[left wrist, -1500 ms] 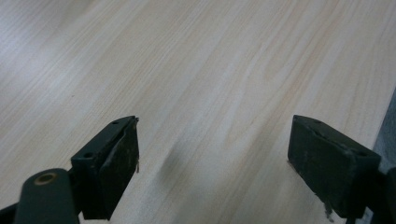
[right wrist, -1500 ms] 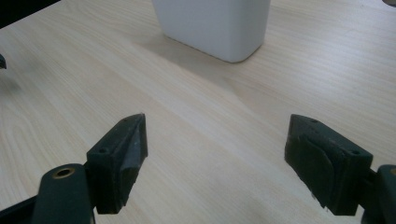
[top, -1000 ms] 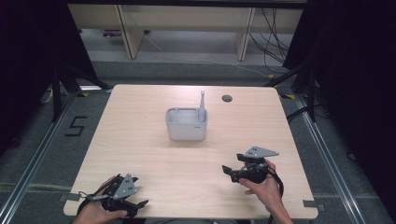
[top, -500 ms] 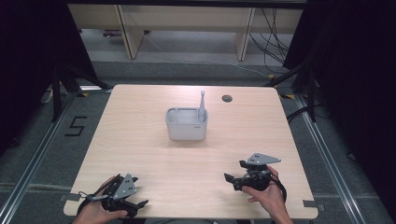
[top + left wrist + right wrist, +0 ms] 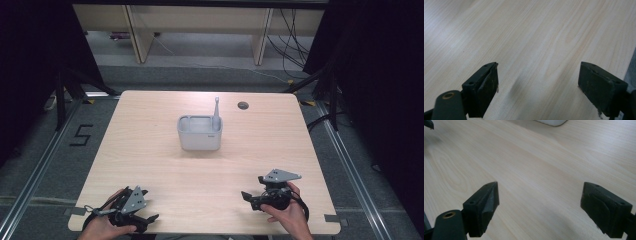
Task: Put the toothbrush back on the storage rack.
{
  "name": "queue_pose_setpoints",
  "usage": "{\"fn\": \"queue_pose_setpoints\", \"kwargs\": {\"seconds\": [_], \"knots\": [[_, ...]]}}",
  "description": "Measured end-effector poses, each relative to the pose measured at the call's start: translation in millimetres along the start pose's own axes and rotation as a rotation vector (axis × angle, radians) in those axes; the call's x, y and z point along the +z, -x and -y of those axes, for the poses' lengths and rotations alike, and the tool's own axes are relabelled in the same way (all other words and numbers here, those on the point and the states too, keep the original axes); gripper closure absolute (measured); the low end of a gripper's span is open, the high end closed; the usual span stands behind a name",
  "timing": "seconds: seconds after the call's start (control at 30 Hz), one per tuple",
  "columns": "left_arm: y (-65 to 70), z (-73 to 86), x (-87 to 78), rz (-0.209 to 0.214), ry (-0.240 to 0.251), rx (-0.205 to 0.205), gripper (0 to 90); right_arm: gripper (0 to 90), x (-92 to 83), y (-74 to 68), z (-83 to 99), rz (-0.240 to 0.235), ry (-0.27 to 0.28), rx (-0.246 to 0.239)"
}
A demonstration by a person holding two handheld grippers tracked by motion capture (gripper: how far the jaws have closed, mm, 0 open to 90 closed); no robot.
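Grey tub [image 5: 199, 135] mid-table [image 5: 150, 150], upright tool [image 5: 216, 111] inside, left gripper [image 5: 145, 218] and right gripper [image 5: 248, 196] near front edge, jaws spread, empty.

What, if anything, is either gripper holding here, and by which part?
Nothing. The left gripper and right gripper both have open jaws with bare table between them.

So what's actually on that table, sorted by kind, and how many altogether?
Grey container: 1
Grey upright tool standing in the container: 1
Hand-held gripper: 2, left and right, both open
Total: 4
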State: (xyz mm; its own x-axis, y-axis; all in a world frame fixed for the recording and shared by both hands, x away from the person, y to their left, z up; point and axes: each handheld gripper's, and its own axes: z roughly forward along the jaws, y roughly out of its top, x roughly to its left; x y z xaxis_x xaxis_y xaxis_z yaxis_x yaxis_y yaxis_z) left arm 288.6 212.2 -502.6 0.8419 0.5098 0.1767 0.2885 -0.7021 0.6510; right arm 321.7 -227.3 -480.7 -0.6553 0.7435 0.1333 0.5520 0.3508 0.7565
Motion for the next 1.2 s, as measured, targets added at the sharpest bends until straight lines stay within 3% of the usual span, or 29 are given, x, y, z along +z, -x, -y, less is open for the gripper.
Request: {"fn": "queue_pose_setpoints", "kwargs": {"seconds": [0.1,0.17,0.27,0.4,0.43,0.47,0.5,0.53,0.57,0.63,0.67,0.7,0.83,0.87,0.97,1.0,1.03,1.2], "knots": [[-0.5,-0.1,-0.3,-0.007,-0.008,0.008,16.3,16.1,-1.2,0.1,1.4,0.006,-0.006,-0.020],[-0.1,0.1,0.1,0.001,0.000,0.001,16.3,16.3,-1.8,-2.3,3.7,0.006,-0.021,-0.008],[0.3,0.1,-0.3,0.010,-0.001,0.002,16.3,16.3,-2.6,-1.3,5.9,0.031,-0.028,-0.050],[-0.3,0.2,-0.3,0.001,0.001,0.005,16.3,16.3,-4.5,-4.9,9.7,0.035,-0.052,-0.013],[-0.4,0.2,-0.3,0.001,-0.001,0.007,16.3,16.3,-4.5,-1.8,9.7,0.041,-0.043,-0.060],[0.2,0.2,0.1,0.003,0.004,0.001,16.2,16.3,-5.0,-3.1,10.5,0.038,-0.048,-0.042],[1.0,0.3,0.5,0.009,0.012,-0.008,16.2,16.3,-4.6,-1.5,11.8,0.031,-0.040,-0.082],[1.0,0.3,0.5,0.009,0.012,-0.008,16.3,16.3,-4.6,-1.5,11.8,0.031,-0.040,-0.082],[-0.5,0.1,-0.4,0.001,-0.002,0.009,16.3,16.3,-6.3,-6.7,12.8,0.037,-0.059,-0.014],[-0.4,0.2,-0.3,0.000,0.000,0.006,16.2,16.3,-5.3,-3.2,13.9,0.033,-0.057,-0.080],[-0.3,0.2,-0.4,0.000,0.000,0.006,16.3,16.3,-7.0,-6.4,14.7,0.035,-0.079,-0.038],[-0.1,0.3,-0.3,0.000,0.002,0.004,16.3,16.3,-6.5,-4.7,14.9,0.039,-0.068,-0.068],[-0.2,0.2,-0.3,0.000,0.001,0.006,16.2,16.3,-7.8,-5.7,17.5,0.034,-0.071,-0.084],[-0.2,0.2,-0.4,0.000,0.000,0.006,16.3,16.3,-10.3,-8.5,18.1,0.033,-0.095,-0.046],[0.5,0.3,-0.3,-0.001,0.009,-0.004,16.3,16.3,-10.3,-7.1,21.2,0.042,-0.084,-0.080],[0.5,0.3,-0.3,-0.001,0.009,-0.004,16.3,16.3,-10.3,-7.1,21.2,0.042,-0.084,-0.080],[0.5,0.3,-0.2,-0.001,0.010,-0.005,16.3,16.3,-11.2,-9.8,22.4,0.042,-0.093,-0.049],[0.5,0.3,-0.3,0.000,0.008,-0.003,16.3,16.3,-12.1,-6.4,24.6,0.038,-0.098,-0.080]]}}
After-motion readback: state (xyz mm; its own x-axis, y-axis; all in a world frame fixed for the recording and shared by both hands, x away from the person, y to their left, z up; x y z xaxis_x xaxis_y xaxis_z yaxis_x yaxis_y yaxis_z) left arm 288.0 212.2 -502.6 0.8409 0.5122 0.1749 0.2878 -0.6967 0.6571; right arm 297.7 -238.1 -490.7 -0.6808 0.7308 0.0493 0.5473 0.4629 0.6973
